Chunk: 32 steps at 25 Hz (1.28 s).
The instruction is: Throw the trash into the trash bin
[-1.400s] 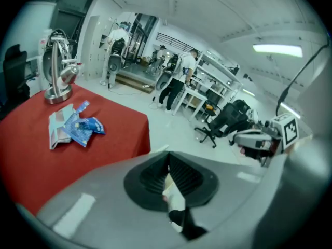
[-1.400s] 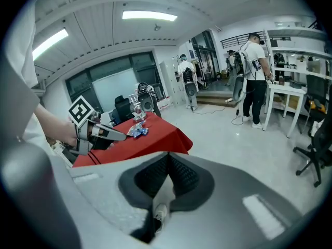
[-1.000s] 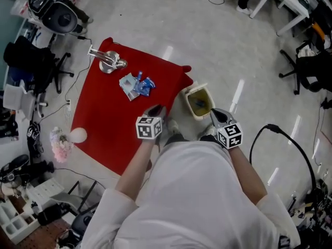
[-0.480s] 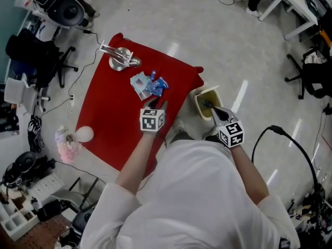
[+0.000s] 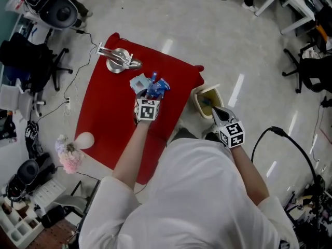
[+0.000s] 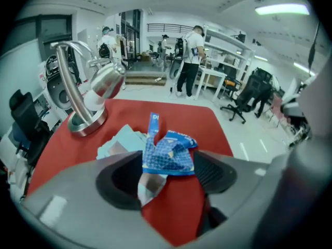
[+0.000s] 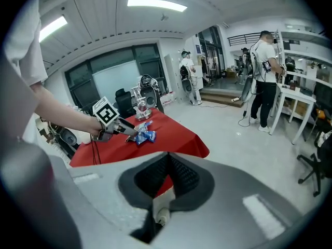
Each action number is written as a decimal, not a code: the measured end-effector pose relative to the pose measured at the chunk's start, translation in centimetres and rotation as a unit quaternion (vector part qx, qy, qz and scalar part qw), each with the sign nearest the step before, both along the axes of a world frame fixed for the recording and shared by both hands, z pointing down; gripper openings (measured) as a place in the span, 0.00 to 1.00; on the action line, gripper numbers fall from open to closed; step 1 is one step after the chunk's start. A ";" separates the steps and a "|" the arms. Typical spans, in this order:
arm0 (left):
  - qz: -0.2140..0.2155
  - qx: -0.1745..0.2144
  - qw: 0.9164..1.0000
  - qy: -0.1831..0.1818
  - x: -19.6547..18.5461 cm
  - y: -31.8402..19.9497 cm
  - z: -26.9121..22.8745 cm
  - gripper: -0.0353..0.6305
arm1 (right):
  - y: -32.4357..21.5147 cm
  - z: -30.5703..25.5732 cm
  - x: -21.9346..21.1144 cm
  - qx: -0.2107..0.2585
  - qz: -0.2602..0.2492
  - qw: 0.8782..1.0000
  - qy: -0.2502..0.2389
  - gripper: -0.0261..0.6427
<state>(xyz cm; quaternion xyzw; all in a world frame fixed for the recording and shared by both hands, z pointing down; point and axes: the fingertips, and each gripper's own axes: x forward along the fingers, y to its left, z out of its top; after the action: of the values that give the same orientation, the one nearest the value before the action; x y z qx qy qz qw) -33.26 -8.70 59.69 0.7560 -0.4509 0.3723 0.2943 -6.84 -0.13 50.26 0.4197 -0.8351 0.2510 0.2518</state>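
Left hand-held gripper [image 6: 167,176] just opening wide, blue wrapper [image 6: 168,152] between jaws.

Bright ceiling lights [image 7: 156,4] glare off the floor [image 5: 238,95]; fisheye edges warp.

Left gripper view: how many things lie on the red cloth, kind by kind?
Wrappers: 2, the blue wrapper and the pale wrapper
Shiny metal stand: 1
Total: 3
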 end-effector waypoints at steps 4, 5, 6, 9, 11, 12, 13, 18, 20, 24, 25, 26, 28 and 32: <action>0.018 -0.023 1.000 0.001 -0.7 -0.7 1.8 0.61 | 0.1 0.1 -0.2 -0.006 0.010 1.000 0.007 0.04; 0.026 -0.030 0.999 0.005 -0.4 -0.7 2.1 0.63 | 0.1 0.3 -0.3 -0.008 0.012 1.000 0.008 0.04; 0.034 -0.036 0.999 0.008 -0.1 -0.8 2.6 0.66 | 0.2 0.4 -0.3 -0.009 0.015 1.000 0.010 0.04; 0.055 -0.039 0.998 -0.018 -0.1 -1.2 3.7 0.72 | 0.4 0.5 -0.6 -0.012 0.020 1.000 0.012 0.04; 0.064 -0.042 0.997 -0.032 0.0 -1.3 4.4 0.72 | 0.4 0.5 -0.7 -0.012 0.023 1.000 0.015 0.04; 0.066 -0.044 0.996 -0.034 0.1 -1.2 5.0 0.72 | 0.3 0.4 -0.7 -0.012 0.025 0.999 0.016 0.04; 0.067 -0.045 0.996 -0.034 0.2 -1.1 5.6 0.70 | 0.3 0.4 -0.6 -0.013 0.027 0.999 0.016 0.04; 0.056 -0.014 0.998 -0.038 0.3 -1.5 3.8 0.32 | 0.5 0.5 -0.3 -0.014 0.035 0.999 0.015 0.04; 0.056 -0.013 0.998 -0.031 0.4 -1.3 3.3 0.28 | 0.6 0.6 -0.3 -0.015 0.035 0.999 0.015 0.04; 0.064 -0.006 0.997 -0.041 0.5 -0.9 3.5 0.09 | 0.7 0.7 -0.3 -0.013 0.032 0.999 0.013 0.04; 0.064 -0.006 0.997 -0.041 0.6 -0.8 3.5 0.09 | 0.7 0.7 -0.2 -0.013 0.032 0.999 0.013 0.04; 0.063 -0.006 0.997 -0.041 0.6 -0.8 3.4 0.09 | 0.8 0.7 -0.1 -0.013 0.032 0.999 0.012 0.04; 0.063 -0.004 0.997 -0.041 0.7 -0.8 3.3 0.08 | 1.0 0.7 0.2 -0.013 0.032 0.999 0.013 0.04; 0.061 0.011 0.997 -0.041 0.9 -0.8 2.4 0.07 | 1.5 0.8 0.8 -0.014 0.037 0.999 0.012 0.04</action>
<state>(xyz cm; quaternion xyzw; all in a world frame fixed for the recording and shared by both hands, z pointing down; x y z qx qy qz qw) -32.40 -9.51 62.14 0.7692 -0.4199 0.4150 0.2444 -6.01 1.32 51.11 0.4495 -0.8123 0.2670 0.2586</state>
